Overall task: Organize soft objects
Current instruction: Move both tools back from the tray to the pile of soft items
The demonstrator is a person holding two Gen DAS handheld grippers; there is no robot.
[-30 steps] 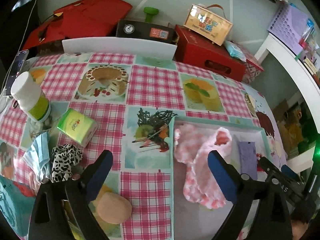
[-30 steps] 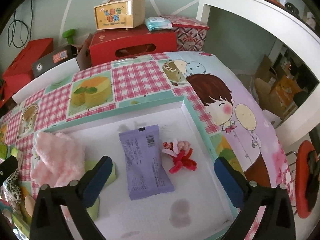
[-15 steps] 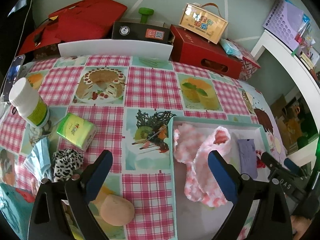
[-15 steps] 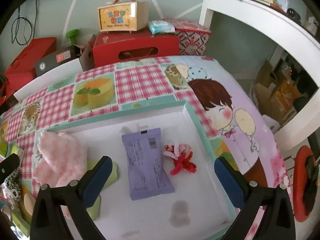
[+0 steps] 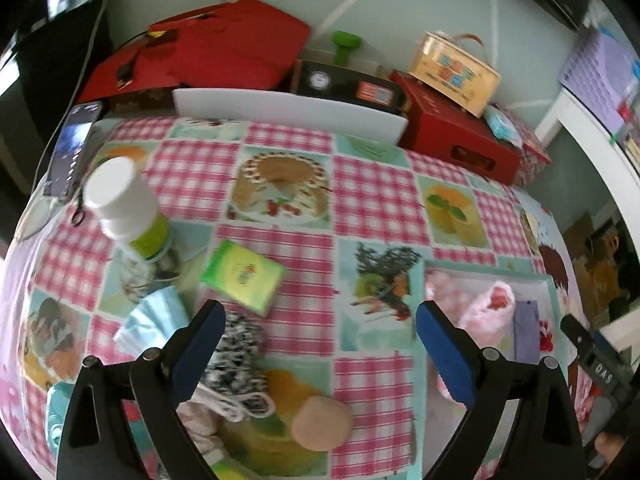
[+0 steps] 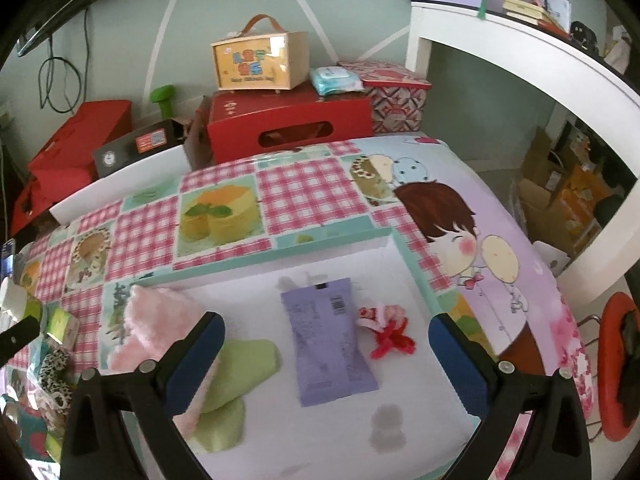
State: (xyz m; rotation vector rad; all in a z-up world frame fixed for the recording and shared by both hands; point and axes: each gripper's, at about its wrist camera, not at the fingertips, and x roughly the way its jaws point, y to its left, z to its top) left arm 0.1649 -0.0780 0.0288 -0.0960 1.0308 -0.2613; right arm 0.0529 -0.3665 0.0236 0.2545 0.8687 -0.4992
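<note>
A white tray (image 6: pixel 328 268) with a teal rim holds a pink fluffy cloth (image 6: pixel 156 324), a green cloth (image 6: pixel 244 364), a purple packet (image 6: pixel 326 336) and a red-and-pink hair tie (image 6: pixel 386 330). My right gripper (image 6: pixel 326 344) is open and empty above the tray. My left gripper (image 5: pixel 318 344) is open and empty over the tablecloth left of the tray (image 5: pixel 550 280). Below it lie a leopard-print scrunchie (image 5: pixel 236 352), a beige puff (image 5: pixel 322 422), a blue face mask (image 5: pixel 154 320) and a green tissue pack (image 5: pixel 242 276). The pink cloth (image 5: pixel 488 312) shows in the tray.
A white bottle with a green label (image 5: pixel 124 208) stands at the left, a phone (image 5: pixel 74 148) beyond it. Red boxes (image 6: pixel 288 124), a black box (image 5: pixel 348 86) and a yellow case (image 6: pixel 260 60) line the far edge. A white shelf (image 6: pixel 520 52) stands at the right.
My left gripper has swung left, away from the tray and toward the scrunchie, mask and puff. My right gripper has pulled back and up a little over the tray.
</note>
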